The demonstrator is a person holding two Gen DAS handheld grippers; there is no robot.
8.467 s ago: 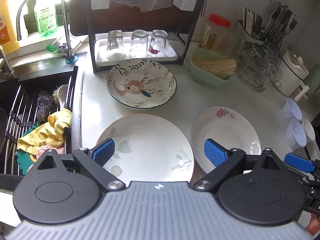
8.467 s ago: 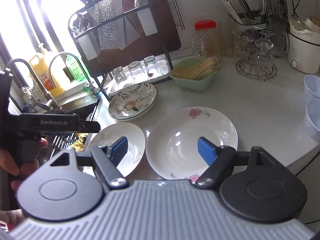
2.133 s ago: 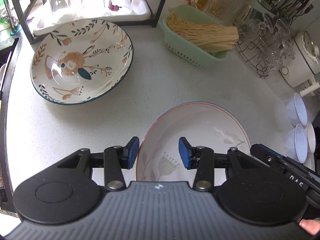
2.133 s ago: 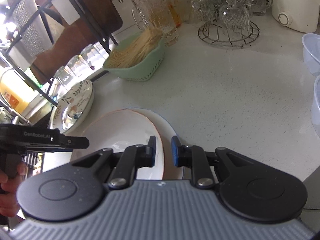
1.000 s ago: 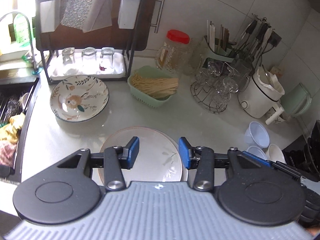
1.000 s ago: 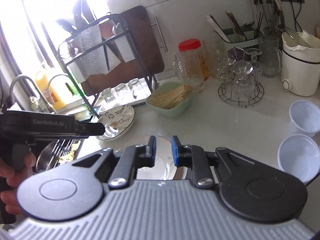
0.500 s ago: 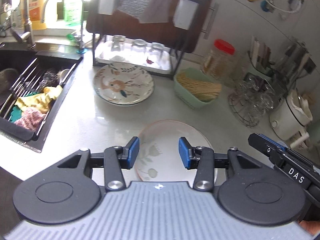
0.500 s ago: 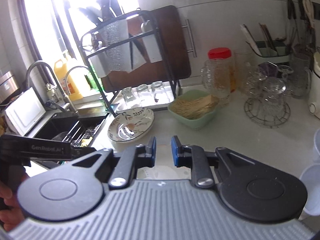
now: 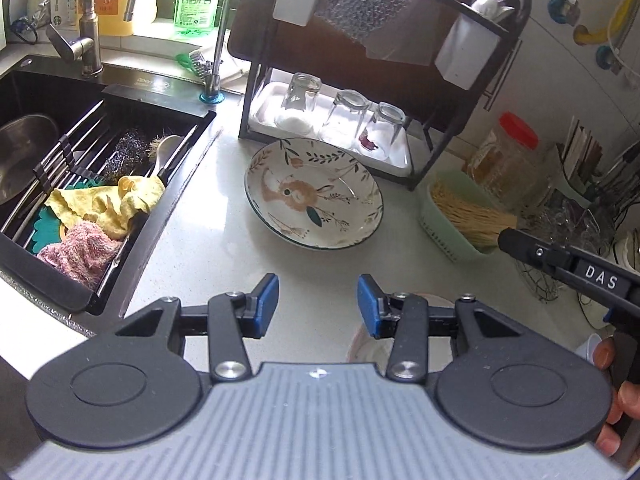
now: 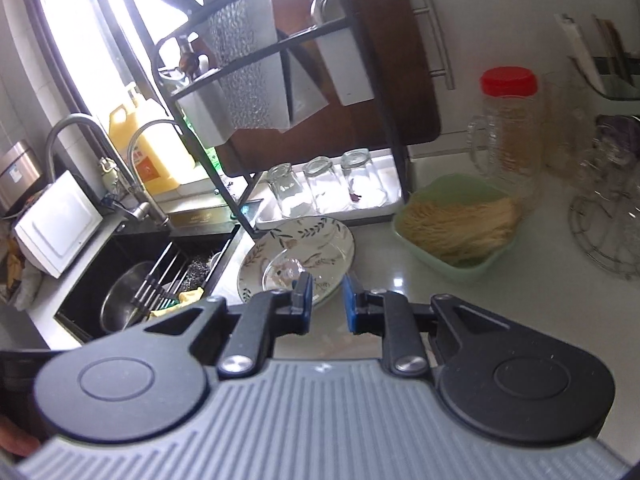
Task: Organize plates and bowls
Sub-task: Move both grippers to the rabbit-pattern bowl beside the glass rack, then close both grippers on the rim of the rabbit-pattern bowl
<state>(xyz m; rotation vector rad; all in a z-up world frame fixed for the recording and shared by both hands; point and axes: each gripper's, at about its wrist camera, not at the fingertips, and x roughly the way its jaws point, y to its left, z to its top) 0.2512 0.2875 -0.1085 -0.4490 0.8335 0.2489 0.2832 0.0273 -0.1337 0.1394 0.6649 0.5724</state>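
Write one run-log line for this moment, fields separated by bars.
left hand-held gripper: open, empty | right hand-held gripper: narrow gap, empty | rabbit-pattern bowl: on counter, untouched

Bright window [image 10: 80, 40] lights white countertop [image 9: 224, 248] beside black sink [image 9: 48, 92].

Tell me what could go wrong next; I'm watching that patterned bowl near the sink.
The floral-patterned ceramic bowl sits between the black sink edge and the black dish rack; a careless grab might knock either. The left hand-held gripper is open and empty. Both are close together, so the right hand-held gripper could collide with it.
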